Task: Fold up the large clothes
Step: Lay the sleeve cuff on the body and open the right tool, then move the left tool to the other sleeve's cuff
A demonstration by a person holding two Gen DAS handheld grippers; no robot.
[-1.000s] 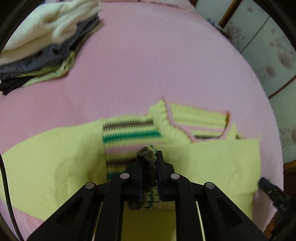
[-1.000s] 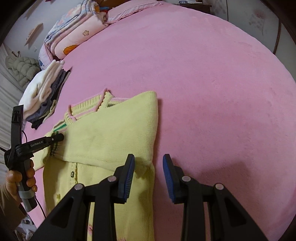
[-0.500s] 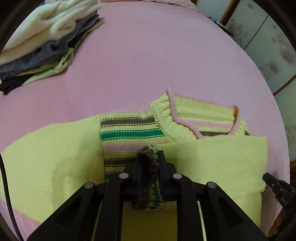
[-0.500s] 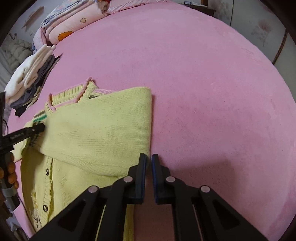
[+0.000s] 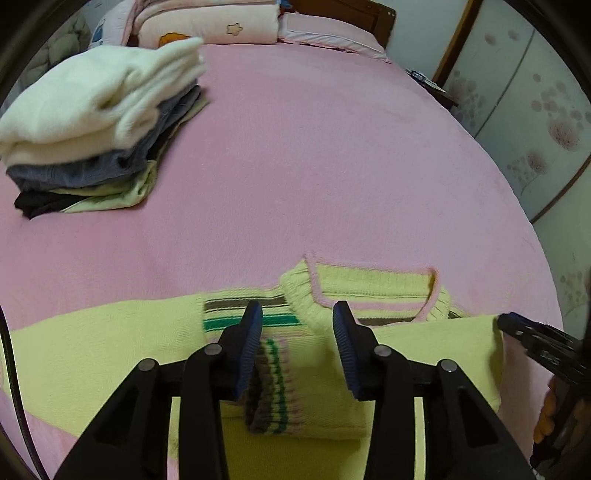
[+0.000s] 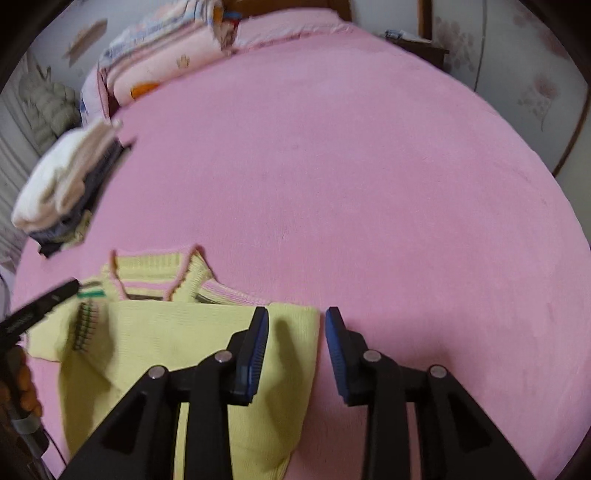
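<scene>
A yellow-green knit cardigan [image 5: 92,350] lies flat on the pink bedspread [image 5: 314,166], collar [image 5: 369,291] toward the headboard and one sleeve folded across its chest. My left gripper [image 5: 297,314] hovers just above the sleeve's striped cuff [image 5: 273,391]. Its jaws are opening, and the cuff lies loose below them, touching neither pad. In the right wrist view my right gripper [image 6: 295,314] straddles the right edge of the folded cardigan [image 6: 166,339]. Its jaws are opening too, with nothing pinched. Each gripper shows in the other's view, the right gripper [image 5: 535,343] at the right and the left gripper [image 6: 37,310] at the left.
A stack of folded clothes [image 5: 96,122] with a white garment on top sits at the far left of the bed. Folded quilts [image 5: 207,22] lie at the headboard. Patterned wardrobe doors [image 5: 535,129] stand along the right. The same stack [image 6: 62,188] shows in the right wrist view.
My left gripper has let go of the striped cuff and lifted, and the cuff now lies on the cardigan. My right gripper closed and opened again, shifting along the cardigan's right edge.
</scene>
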